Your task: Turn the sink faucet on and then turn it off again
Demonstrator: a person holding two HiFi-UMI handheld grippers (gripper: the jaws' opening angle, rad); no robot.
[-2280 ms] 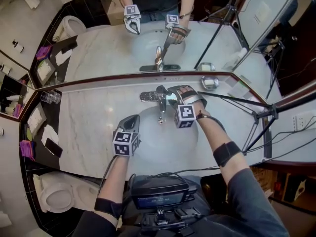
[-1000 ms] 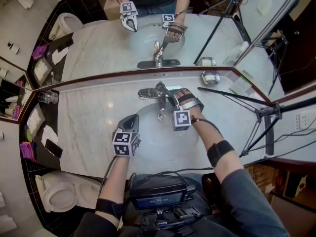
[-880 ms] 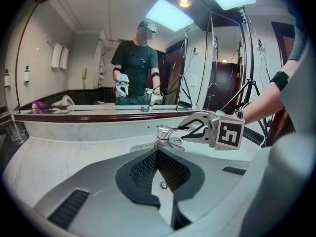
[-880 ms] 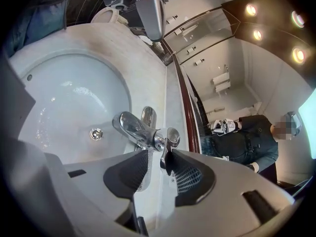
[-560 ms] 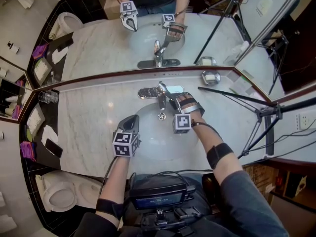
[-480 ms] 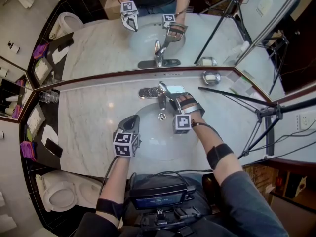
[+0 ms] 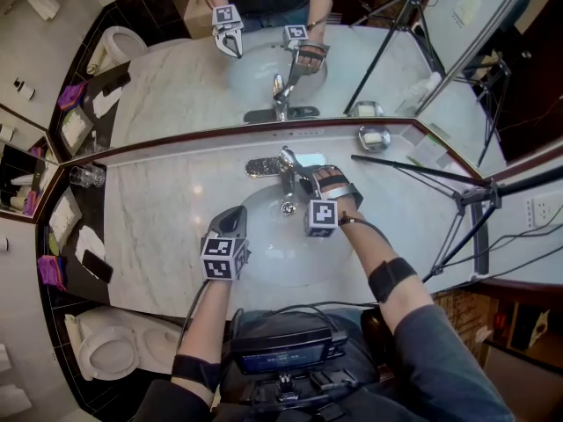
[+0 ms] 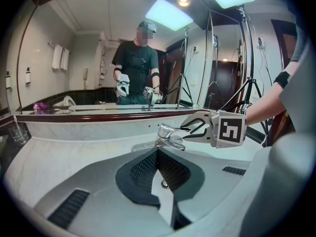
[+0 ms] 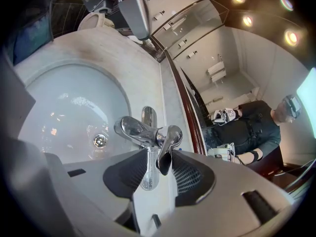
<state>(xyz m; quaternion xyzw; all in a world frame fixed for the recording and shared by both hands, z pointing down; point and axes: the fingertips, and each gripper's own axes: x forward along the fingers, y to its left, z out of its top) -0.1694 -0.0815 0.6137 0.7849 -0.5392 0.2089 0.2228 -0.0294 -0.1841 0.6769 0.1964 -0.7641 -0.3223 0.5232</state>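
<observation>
Because the faucet (image 7: 283,167) stands at the back edge of the worktop (image 7: 158,227), just behind the basin (image 7: 264,266), its lever (image 9: 167,144) reaches out toward my right gripper (image 7: 305,178), with its long axis running nearly along the jaws. Those jaws stand apart around the lever tip and don't pinch it from both sides. My left gripper (image 7: 234,214), clenched on nothing, hangs over the basin's front-left rim, farther from the faucet. By my reading, the right one should work the lever.
</observation>
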